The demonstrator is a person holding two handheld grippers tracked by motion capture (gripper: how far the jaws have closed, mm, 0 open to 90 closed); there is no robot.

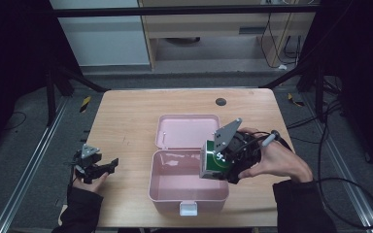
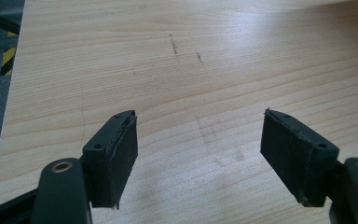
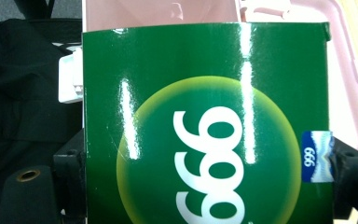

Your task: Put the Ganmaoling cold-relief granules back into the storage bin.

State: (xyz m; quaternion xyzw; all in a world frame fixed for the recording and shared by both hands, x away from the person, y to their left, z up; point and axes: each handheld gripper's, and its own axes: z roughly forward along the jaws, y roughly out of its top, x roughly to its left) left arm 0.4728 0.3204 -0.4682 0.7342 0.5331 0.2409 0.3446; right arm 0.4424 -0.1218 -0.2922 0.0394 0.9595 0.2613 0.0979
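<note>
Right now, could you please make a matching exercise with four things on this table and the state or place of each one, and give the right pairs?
Things:
1. green box
2. pink container
3. left gripper
4. right gripper

States or places:
A. lid open, lying flat behind it
B. jaws apart, nothing between them, above bare table
C. held over the container's right edge
D. shut on the box

Pairs: 1-C, 2-A, 3-B, 4-D
</note>
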